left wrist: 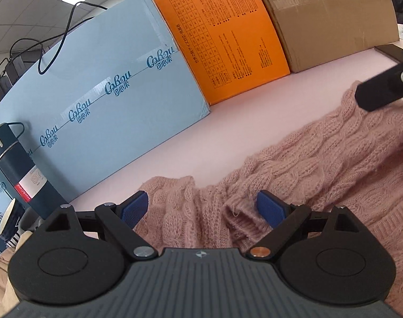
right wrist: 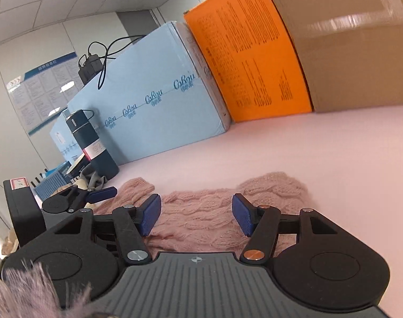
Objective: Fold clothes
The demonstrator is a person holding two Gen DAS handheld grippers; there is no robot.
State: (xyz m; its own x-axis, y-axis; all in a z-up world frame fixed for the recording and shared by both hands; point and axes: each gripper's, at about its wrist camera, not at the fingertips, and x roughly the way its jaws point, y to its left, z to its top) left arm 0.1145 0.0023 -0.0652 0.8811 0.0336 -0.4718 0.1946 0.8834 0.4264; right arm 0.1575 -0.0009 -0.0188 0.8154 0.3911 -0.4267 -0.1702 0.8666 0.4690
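Note:
A pink cable-knit sweater [left wrist: 320,159] lies bunched on the pink table [left wrist: 228,114]. My left gripper [left wrist: 202,208] is low over the garment's near-left part with its blue pads wide apart. Knit folds and a ribbed cuff [left wrist: 243,220] lie between the pads, which do not press on them. My right gripper [right wrist: 196,217] stands open over the sweater [right wrist: 201,204], with knit below the gap and nothing clamped. A black finger of the right gripper [left wrist: 373,92] shows over the sweater's far right edge. In the right wrist view, the left gripper's fingers [right wrist: 100,194] show at the left.
A light blue box [left wrist: 95,92], an orange box [left wrist: 228,39] and a brown cardboard box [left wrist: 328,13] line the back of the table. A dark bottle [left wrist: 18,169] stands at the left by the blue box. Chargers and cables [right wrist: 92,63] sit on the blue box.

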